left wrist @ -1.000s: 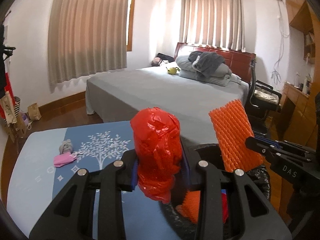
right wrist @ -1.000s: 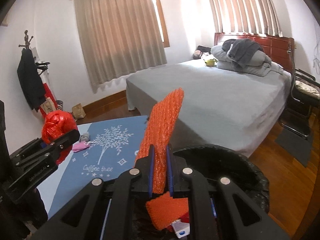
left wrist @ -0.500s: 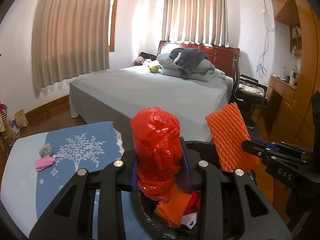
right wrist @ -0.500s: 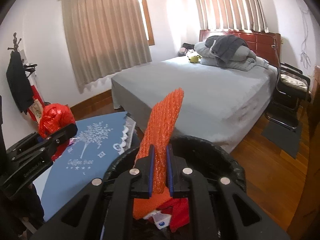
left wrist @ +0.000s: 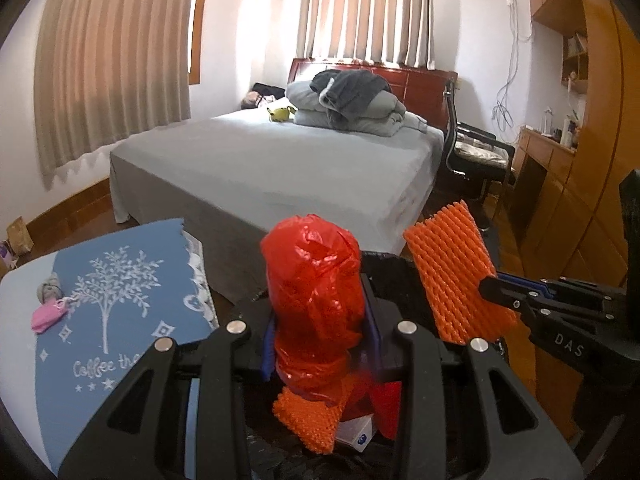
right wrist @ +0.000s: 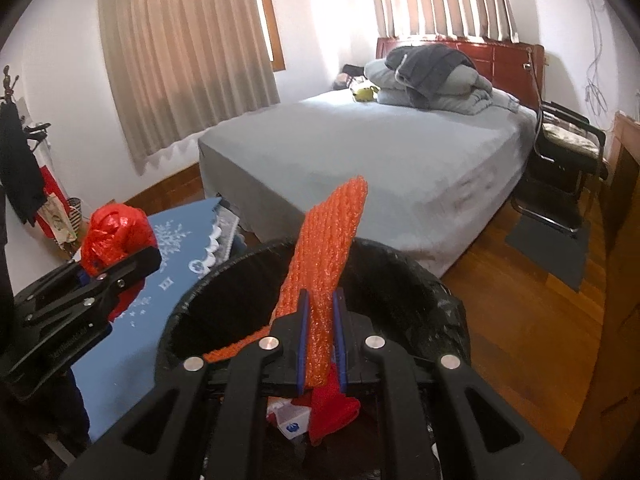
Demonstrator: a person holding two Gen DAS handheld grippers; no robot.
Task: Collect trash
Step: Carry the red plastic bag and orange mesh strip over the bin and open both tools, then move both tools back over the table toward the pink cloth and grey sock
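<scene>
Now both loads sit over the black bin; a second ago its opening was only partly under them, so both have travelled off the surface. Left hand-held gripper clamped on red plastic bag, centre frame. Right hand-held gripper clamped on orange foam net, seen at 3 o'clock from the left wrist. Bin already holds another orange net piece, red scrap and a white box. Likely next: release both. Pink item remains on surface at 9 o'clock.
</scene>
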